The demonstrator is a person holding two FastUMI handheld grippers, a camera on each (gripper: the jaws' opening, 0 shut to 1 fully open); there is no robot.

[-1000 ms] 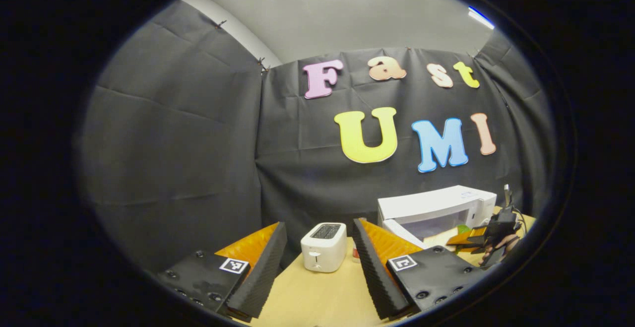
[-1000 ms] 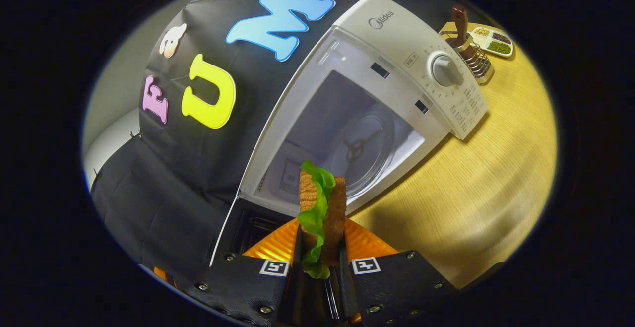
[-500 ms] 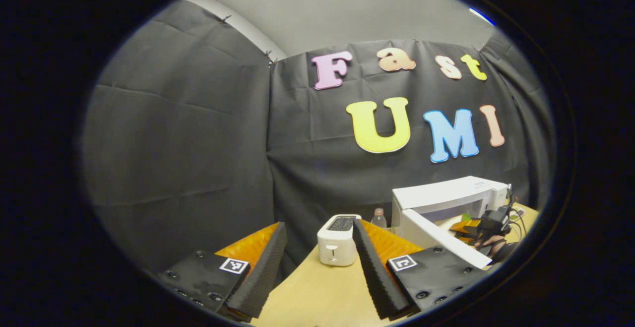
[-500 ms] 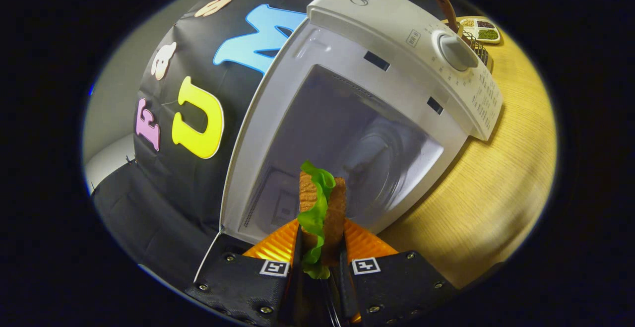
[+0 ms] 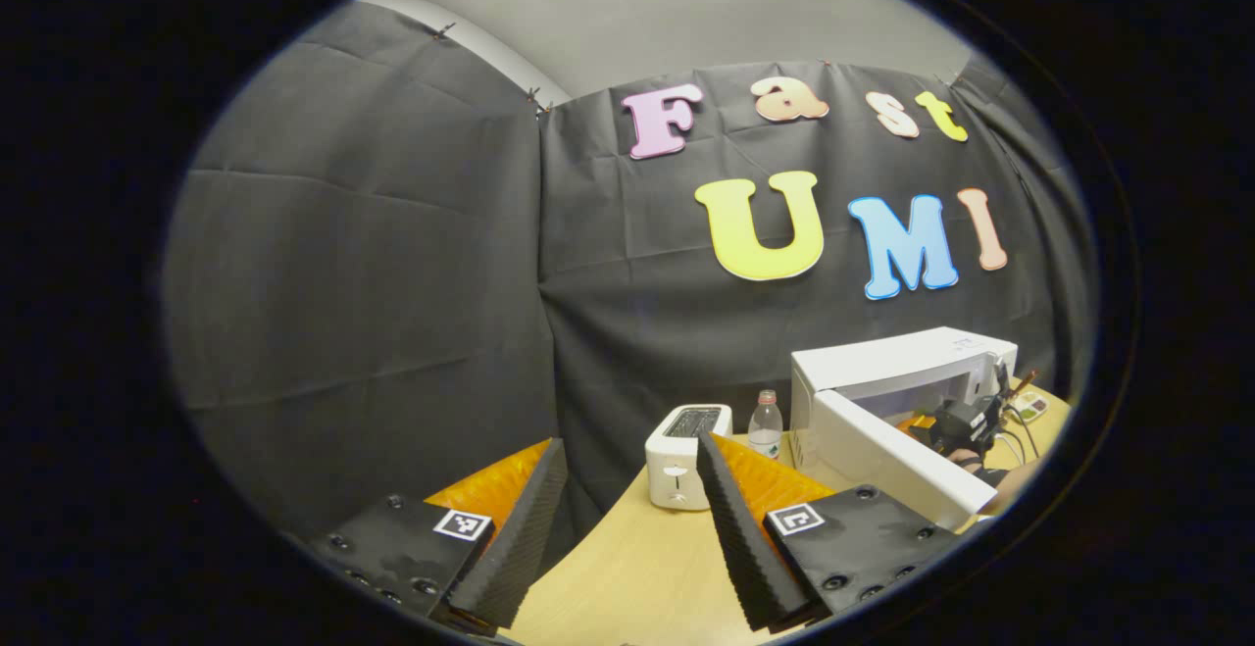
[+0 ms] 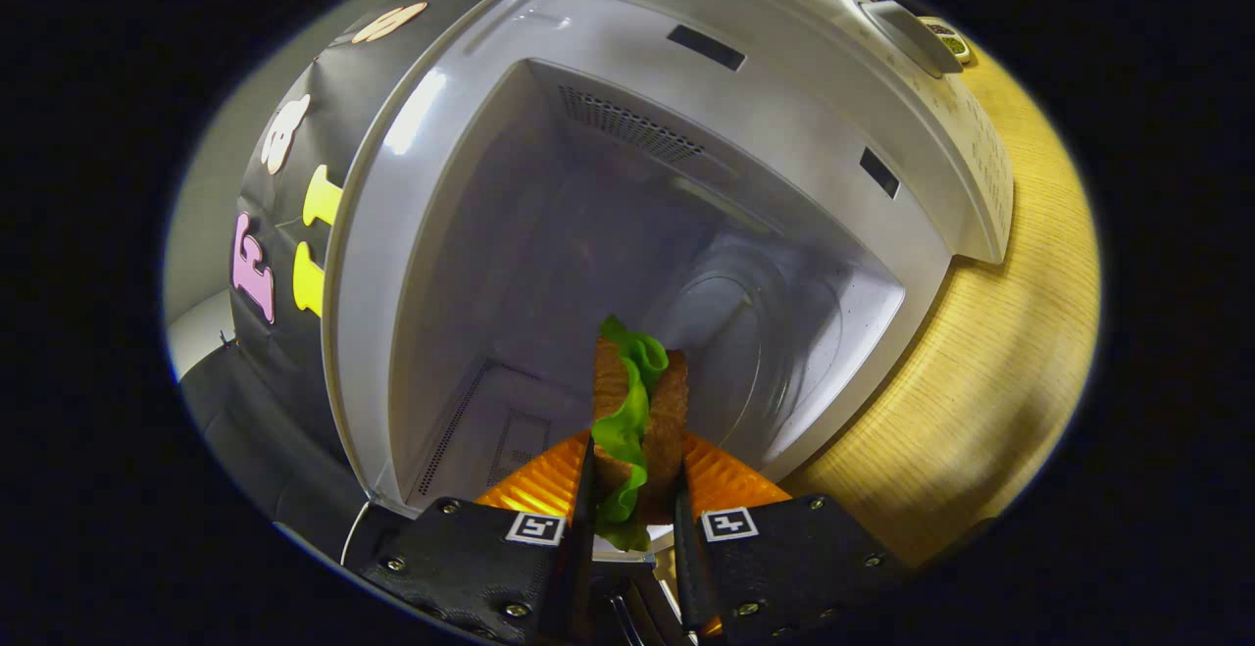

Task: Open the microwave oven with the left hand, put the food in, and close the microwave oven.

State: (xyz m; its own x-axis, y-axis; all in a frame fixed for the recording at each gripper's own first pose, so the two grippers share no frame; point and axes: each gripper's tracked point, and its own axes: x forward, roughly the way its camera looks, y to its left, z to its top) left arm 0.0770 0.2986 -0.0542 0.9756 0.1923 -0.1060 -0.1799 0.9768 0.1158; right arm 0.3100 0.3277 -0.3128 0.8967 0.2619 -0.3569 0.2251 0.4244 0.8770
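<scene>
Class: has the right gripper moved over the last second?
Yes. Holding the sandwich, the right gripper has advanced toward the open microwave, whose cavity now looms much larger.

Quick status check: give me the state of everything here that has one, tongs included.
Microwave: door swung open, cavity empty.
Sandwich: clamped on edge in the right tongs, at the cavity mouth, not yet set down.
Left tongs: open, holding nothing, away from the microwave.
Toaster: upright on the table, slots look empty.
Bottle: upright, capped, beside the toaster.

One microwave, one toaster, one bottle, one sandwich.
</scene>
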